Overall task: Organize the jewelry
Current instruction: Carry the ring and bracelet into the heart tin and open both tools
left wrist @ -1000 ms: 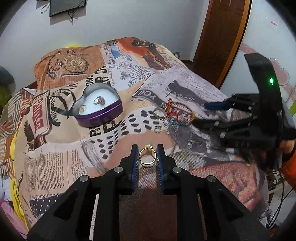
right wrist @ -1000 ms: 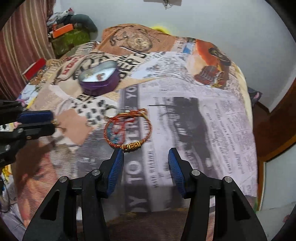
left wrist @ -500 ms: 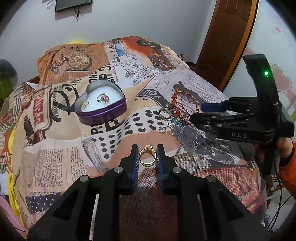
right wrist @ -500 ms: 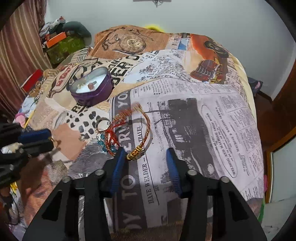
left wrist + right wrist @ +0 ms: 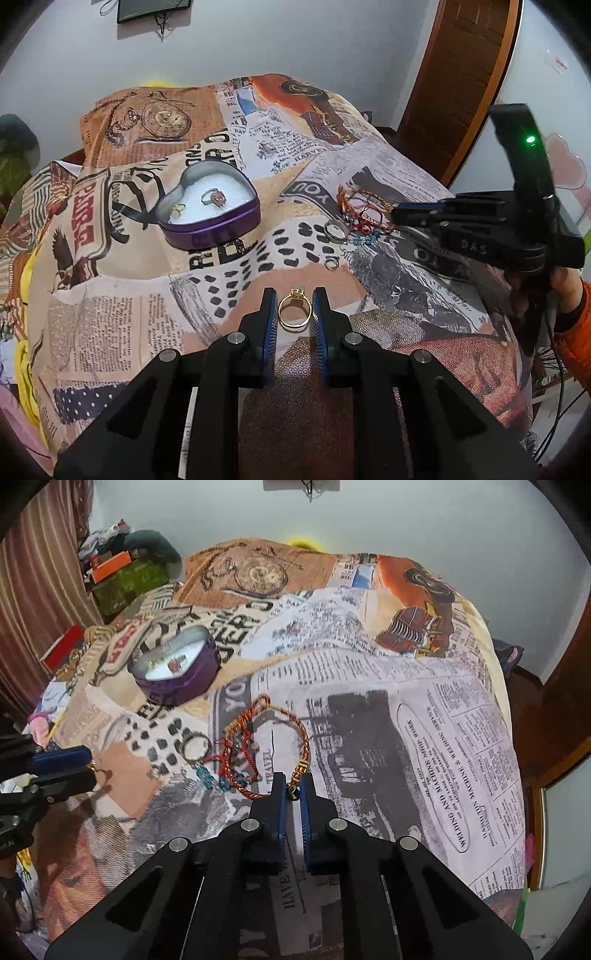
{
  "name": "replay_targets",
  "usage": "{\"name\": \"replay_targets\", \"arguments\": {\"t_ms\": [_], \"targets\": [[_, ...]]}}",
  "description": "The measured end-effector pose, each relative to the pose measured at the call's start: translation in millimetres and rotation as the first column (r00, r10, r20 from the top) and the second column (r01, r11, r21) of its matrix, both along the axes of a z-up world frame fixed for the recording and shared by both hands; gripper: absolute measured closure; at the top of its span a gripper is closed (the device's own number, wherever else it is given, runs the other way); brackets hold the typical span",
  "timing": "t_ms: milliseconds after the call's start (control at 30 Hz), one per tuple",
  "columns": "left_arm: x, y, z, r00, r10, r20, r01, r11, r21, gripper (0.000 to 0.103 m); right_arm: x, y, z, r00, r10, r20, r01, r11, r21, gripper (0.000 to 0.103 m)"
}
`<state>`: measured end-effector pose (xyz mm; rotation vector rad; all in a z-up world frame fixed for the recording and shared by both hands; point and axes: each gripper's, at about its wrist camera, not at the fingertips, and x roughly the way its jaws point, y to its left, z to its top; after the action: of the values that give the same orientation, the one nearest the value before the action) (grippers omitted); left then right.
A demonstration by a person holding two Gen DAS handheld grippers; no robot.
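Note:
My left gripper point(image 5: 294, 312) is shut on a gold ring point(image 5: 294, 313) with a pale stone and holds it above the bedspread. A purple heart-shaped tin point(image 5: 208, 205) lies ahead to the left, with two rings point(image 5: 214, 197) on its white lining. My right gripper point(image 5: 292, 792) is shut on the gold-beaded part of a red braided bracelet point(image 5: 266, 751), which lies on the bed. In the left wrist view the right gripper point(image 5: 410, 213) reaches in from the right onto the bracelets point(image 5: 364, 214). A silver ring point(image 5: 335, 231) and a small ring point(image 5: 331, 264) lie beside them.
Everything lies on a bed covered with a newspaper-print spread point(image 5: 122, 314). The tin also shows in the right wrist view point(image 5: 176, 670), far left. Blue beads point(image 5: 207, 777) lie by the bracelets. A wooden door point(image 5: 458, 85) stands at the back right.
My right gripper moved down onto the bracelet and closed on its beaded part. My left gripper kept hold of the gold ring and lifted slightly.

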<state>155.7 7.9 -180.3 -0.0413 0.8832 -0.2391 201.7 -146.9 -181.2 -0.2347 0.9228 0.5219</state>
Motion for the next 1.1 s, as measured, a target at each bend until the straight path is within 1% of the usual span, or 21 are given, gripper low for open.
{"name": "replay_targets", "arguments": {"t_ms": [267,400,533,867,1100], "targets": [[-2,7,17,0.999,0.024,0.045,-0.025,1.000,0.011,0.085,-7,-2,42,0.996,-0.001,0.086,-0.005,0.998,0.066,0.097],[-3,12,25,0.997,0.036,0.065,-0.037,0.999,0.010,0.085,-11,3,64,0.991,0.011,0.134,-0.023,0.996,0.085,0.097],[1,18,32,0.995,0.045,0.084,-0.046,0.999,0.012,0.085,-13,13,80,0.985,0.026,0.170,-0.043,0.994,0.098,0.097],[12,44,50,0.986,0.089,0.139,-0.093,0.995,0.025,0.085,-11,42,105,0.971,0.068,0.227,-0.102,0.985,0.139,0.097],[23,64,52,0.982,0.120,0.149,-0.125,0.992,0.027,0.085,-4,68,107,0.967,0.107,0.233,-0.147,0.976,0.160,0.097]]}}
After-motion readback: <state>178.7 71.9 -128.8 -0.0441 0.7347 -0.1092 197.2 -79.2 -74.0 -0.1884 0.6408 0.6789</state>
